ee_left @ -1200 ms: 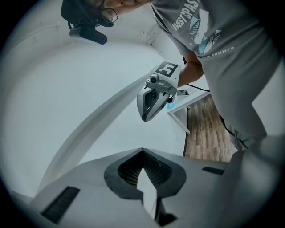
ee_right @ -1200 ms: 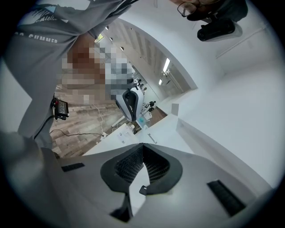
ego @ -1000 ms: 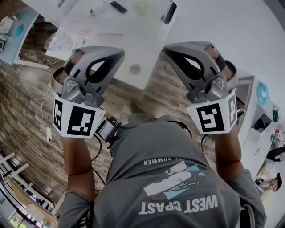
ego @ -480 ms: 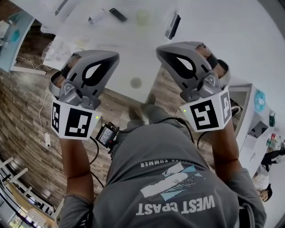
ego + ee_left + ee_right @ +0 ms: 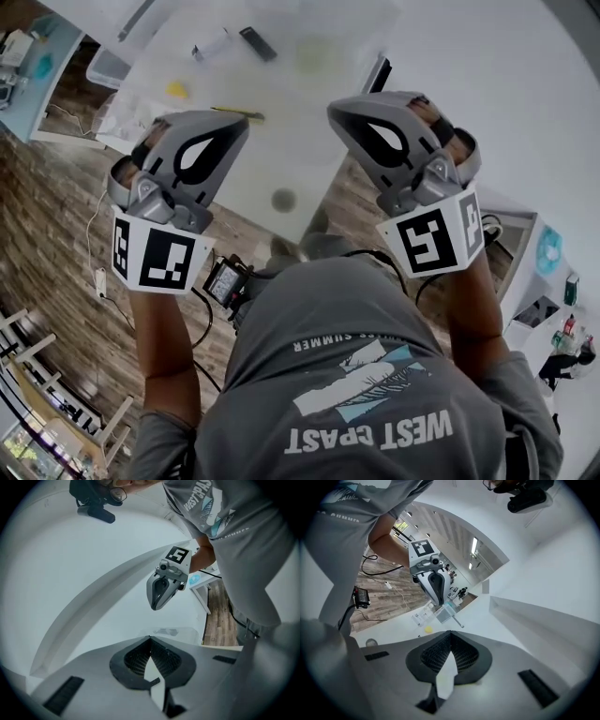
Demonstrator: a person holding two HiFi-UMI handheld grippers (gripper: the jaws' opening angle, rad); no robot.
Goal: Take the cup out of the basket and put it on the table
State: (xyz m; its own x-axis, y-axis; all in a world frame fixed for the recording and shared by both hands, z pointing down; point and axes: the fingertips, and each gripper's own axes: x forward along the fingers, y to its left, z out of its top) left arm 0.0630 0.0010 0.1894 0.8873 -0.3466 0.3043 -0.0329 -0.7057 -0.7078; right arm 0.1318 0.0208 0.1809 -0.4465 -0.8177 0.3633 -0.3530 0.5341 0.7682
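Both grippers are held up in front of the person's chest, tips toward the white table (image 5: 281, 141). My left gripper (image 5: 240, 126) is shut with nothing in it, its jaws meeting at the tip (image 5: 150, 638). The same holds for my right gripper (image 5: 337, 107), which is shut and empty (image 5: 450, 633). Each gripper shows in the other's view: the right gripper (image 5: 164, 587) and the left gripper (image 5: 433, 582). A pale greenish round thing (image 5: 314, 54) sits far back on the table, too blurred to name. No basket shows.
On the table lie a yellow bit (image 5: 176, 89), a pencil (image 5: 236, 113), a black remote (image 5: 257, 43), a white marker (image 5: 211, 47) and a dark flat device (image 5: 377, 73). A clear box (image 5: 443, 613) stands there too. Wooden floor (image 5: 56, 206) lies below, with cables.
Both grippers stay shut and nearly still before the chest. The head view has shifted, so more of the table and its small items now show.
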